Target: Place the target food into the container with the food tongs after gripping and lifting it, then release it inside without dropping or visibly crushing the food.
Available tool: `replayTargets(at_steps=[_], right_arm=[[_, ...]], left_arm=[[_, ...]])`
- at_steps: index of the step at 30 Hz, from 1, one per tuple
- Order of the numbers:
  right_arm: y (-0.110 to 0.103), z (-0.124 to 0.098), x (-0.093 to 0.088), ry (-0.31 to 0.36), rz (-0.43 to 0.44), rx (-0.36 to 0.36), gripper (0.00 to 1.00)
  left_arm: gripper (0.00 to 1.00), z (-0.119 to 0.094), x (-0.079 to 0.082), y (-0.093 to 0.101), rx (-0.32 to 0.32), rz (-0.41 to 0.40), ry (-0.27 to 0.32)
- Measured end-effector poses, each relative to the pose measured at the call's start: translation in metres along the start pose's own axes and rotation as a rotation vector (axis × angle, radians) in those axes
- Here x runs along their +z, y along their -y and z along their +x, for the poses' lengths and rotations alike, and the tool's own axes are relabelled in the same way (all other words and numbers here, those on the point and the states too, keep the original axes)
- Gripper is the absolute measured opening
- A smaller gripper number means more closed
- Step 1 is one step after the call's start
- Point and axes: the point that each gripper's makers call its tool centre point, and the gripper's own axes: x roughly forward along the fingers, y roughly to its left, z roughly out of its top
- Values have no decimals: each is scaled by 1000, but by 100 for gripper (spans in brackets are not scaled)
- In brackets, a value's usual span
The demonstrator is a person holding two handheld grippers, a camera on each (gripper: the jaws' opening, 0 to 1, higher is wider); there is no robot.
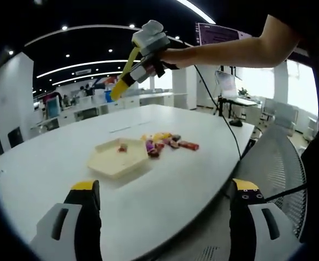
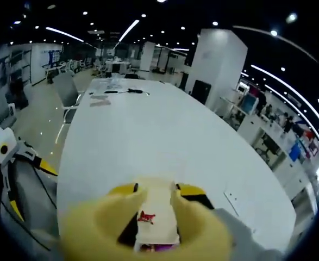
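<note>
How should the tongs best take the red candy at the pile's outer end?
Likely grip the red candy across its narrow middle, from above: it lies flat and long at the pile edge, its side away from the tray free.

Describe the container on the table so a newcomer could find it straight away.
On the long white table, look near the middle, just beside the scattered pile of colourful wrapped snacks. The pale yellow hexagonal tray lies flat there with one small reddish piece inside; it is the table's one wide, shallow, angular dish.
</note>
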Motion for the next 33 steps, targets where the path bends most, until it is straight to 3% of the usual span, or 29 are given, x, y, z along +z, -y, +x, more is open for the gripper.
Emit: replayTargets(at_steps=[5,20,25,30,33], right_arm=[[3,-7,-5,1,29,-2,27],[11,-51,-75,-57,137,-69,27],[9,-64,-113,-109,166,-99,26],[-1,-70,-165,-183,252,-104,26],[-4,-71,-183,-201,324,-107,26]], left_arm=[[96,0,0,1,1,10,2],[97,2,-6,6,-12,36,-21],[99,3,-8,7,-12,40,-37],[99,4,-11,8,-15,38,-52],[99,4,-11,8,-13,40,-53]])
